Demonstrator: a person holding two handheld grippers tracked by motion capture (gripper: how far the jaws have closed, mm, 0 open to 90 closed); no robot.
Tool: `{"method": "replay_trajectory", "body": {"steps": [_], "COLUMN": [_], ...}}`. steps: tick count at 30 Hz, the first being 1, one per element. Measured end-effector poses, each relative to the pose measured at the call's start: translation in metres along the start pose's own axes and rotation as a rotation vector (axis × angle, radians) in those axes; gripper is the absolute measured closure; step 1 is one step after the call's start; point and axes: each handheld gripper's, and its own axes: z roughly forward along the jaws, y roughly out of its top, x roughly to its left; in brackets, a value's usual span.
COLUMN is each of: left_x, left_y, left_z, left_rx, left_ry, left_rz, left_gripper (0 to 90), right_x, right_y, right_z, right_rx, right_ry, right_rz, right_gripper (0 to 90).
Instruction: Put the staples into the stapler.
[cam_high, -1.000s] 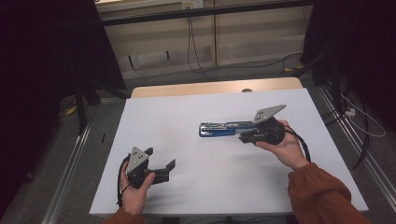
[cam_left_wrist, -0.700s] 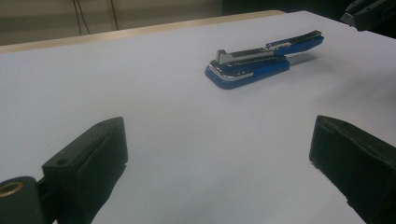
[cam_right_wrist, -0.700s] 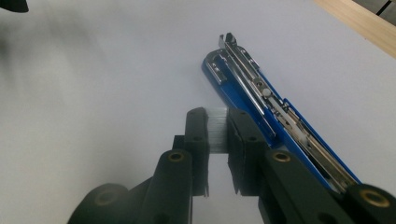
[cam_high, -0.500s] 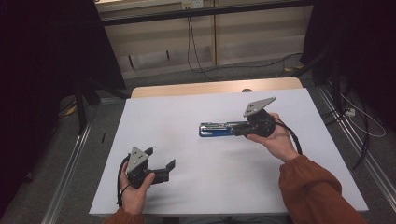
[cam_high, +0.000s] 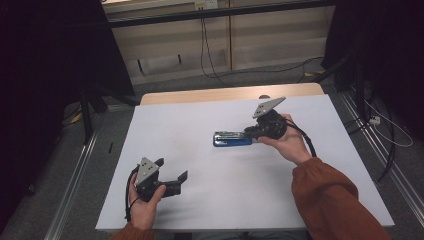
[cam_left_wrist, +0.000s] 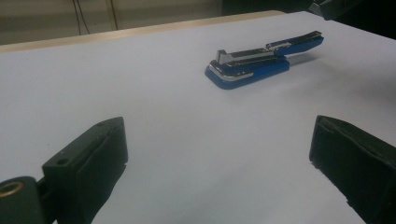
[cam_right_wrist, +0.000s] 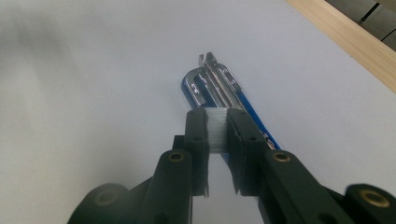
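A blue and chrome stapler (cam_high: 231, 138) lies on the white table top, right of centre, with its metal staple channel (cam_right_wrist: 210, 86) exposed on top. My right gripper (cam_high: 249, 133) hovers at the stapler's right end, pointing left along it. In the right gripper view its jaws (cam_right_wrist: 216, 116) are shut on a short silvery strip of staples (cam_right_wrist: 216, 135), held just above the stapler. My left gripper (cam_high: 171, 169) rests near the front left of the table, open with nothing between its jaws (cam_left_wrist: 219, 163), facing the stapler (cam_left_wrist: 247, 67) from a distance.
The white table top (cam_high: 200, 210) has a wooden strip along its far edge (cam_high: 210, 94). Metal rails (cam_high: 75, 195) run along the floor on both sides, and cables (cam_high: 380, 125) lie on the floor to the right.
My right hand has moved away from the person and a little left, bringing its gripper onto the stapler's right end. The stapler and the left gripper have stayed where they were.
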Motion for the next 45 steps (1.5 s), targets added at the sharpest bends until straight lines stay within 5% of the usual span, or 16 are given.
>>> {"method": "replay_trajectory", "body": {"steps": [20,31,38,45], "left_x": [0.000,0.001,0.002,0.002], "left_y": [0.000,0.000,0.000,0.000], "left_z": [0.000,-0.001,-0.001,-0.001], "left_rx": [0.001,0.006,0.006,0.006], "left_ry": [-0.002,-0.001,0.004,0.001], "left_rz": [-0.001,0.005,0.005,0.006], "left_gripper": [4.5,4.5,4.5,4.5], "right_x": [-0.012,-0.007,-0.009,-0.011], "right_y": [0.018,0.031,0.037,0.042], "right_z": [0.026,0.043,0.053,0.061], "right_rx": [0.031,0.037,0.043,0.036], "right_ry": [0.032,0.059,0.026,0.065], "right_rz": [0.010,-0.021,-0.045,-0.084], "right_gripper": [79.2,79.1,79.1,79.1]}}
